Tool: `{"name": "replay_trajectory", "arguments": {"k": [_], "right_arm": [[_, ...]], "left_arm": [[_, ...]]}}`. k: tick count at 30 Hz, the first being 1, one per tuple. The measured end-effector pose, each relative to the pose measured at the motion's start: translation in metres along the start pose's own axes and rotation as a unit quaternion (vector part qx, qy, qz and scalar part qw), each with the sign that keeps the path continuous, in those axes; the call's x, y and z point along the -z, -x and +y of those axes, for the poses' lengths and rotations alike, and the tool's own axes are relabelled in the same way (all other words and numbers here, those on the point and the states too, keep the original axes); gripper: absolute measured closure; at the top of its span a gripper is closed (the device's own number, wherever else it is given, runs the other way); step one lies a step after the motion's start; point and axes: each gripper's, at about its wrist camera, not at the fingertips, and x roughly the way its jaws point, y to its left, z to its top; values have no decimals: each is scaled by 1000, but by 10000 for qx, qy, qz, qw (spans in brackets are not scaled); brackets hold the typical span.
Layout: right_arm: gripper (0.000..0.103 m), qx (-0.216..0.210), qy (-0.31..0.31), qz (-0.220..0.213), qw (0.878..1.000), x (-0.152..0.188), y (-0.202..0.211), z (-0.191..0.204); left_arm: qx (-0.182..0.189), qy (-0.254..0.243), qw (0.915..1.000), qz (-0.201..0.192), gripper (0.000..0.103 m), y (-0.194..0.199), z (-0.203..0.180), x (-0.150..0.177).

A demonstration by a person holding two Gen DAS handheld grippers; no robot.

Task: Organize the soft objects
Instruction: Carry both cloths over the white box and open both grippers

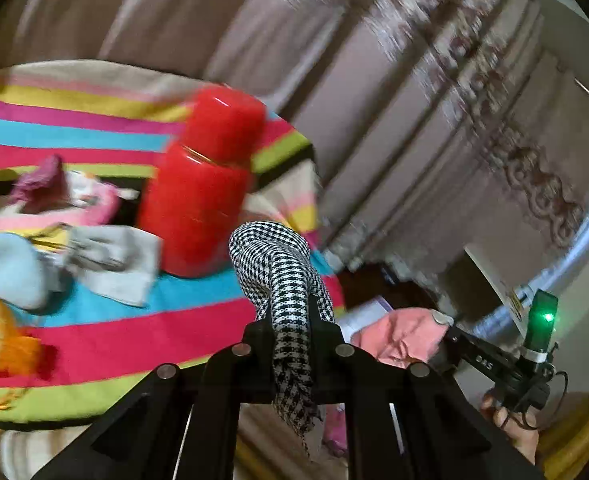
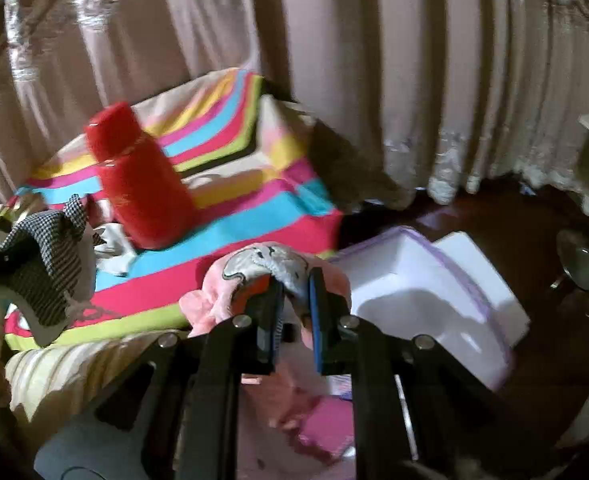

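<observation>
The left tool (image 1: 290, 320) is clamped on a black-and-white checked cloth (image 1: 282, 264). The right tool (image 2: 294, 300) is clamped on a soft pink cloth with a grey elephant picture (image 2: 262, 268). Both cloths hang above the striped bed cover (image 2: 234, 248), with a tall red bottle (image 2: 142, 184) at ten o'clock from the pink cloth.

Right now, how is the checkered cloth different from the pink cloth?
The checkered cloth is black and white in tiny checks; the pink cloth is pink with a grey cartoon patch. The checkered cloth is pinched in the left gripper; the pink cloth is pinched in the right gripper. The checkered cloth hangs long and narrow; the pink cloth is bunched. Both are soft and lifted off the striped blanket.
</observation>
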Motion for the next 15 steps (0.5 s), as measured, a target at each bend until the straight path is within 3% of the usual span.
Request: {"name": "replay_trajectory", "arguments": {"k": [12,14,15], "right_arm": [[88,1051,-564,-95,9928,3,14,-76],[88,1148,-634,-79,9913,4,15,-84],[87,1188,-651,-41,9908,5,15,-85]], "left_arm": [[598,-570,9927,875,89,-79,-86,24],[569,-690,9912,976,76,-89,-94,24],[529,-728,9907,1017,63,-92,-96,24]]}}
